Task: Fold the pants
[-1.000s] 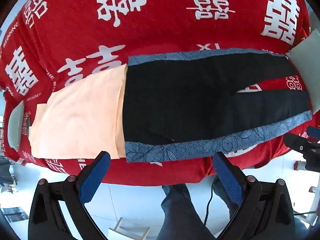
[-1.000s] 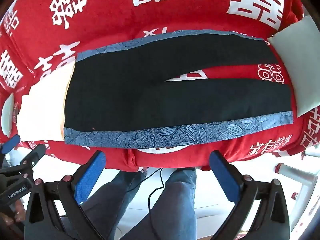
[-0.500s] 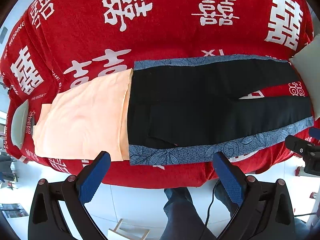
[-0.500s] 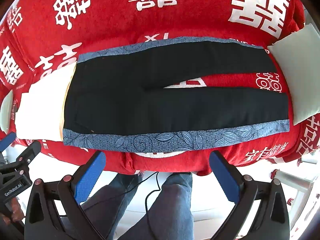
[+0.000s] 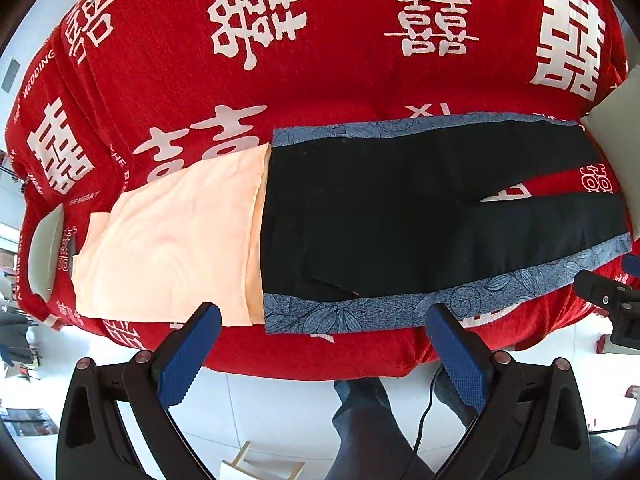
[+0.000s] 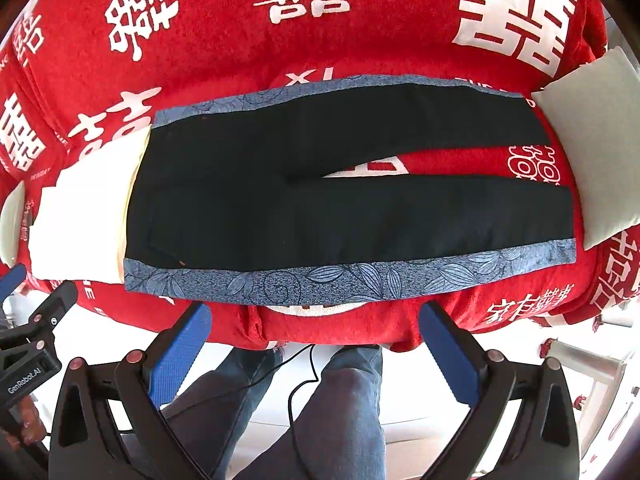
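Black pants (image 5: 420, 216) (image 6: 320, 200) with blue leaf-patterned side stripes lie flat on a red cover, waist to the left and the two legs spread apart to the right. My left gripper (image 5: 320, 352) is open and hangs above the front edge near the waist, holding nothing. My right gripper (image 6: 316, 350) is open too, above the front edge near the middle of the near leg, apart from the fabric. Each gripper's tip shows at the side of the other view.
A peach folded cloth (image 5: 168, 240) lies just left of the waistband. A pale cushion (image 6: 592, 136) sits at the leg ends on the right, another (image 5: 44, 252) at the far left. A person's jeans-clad legs (image 6: 320, 408) and a cable stand below the front edge.
Both grippers have drawn back and up a little, so the pants sit slightly lower and smaller in view. The pants have not moved and both grippers stay open.
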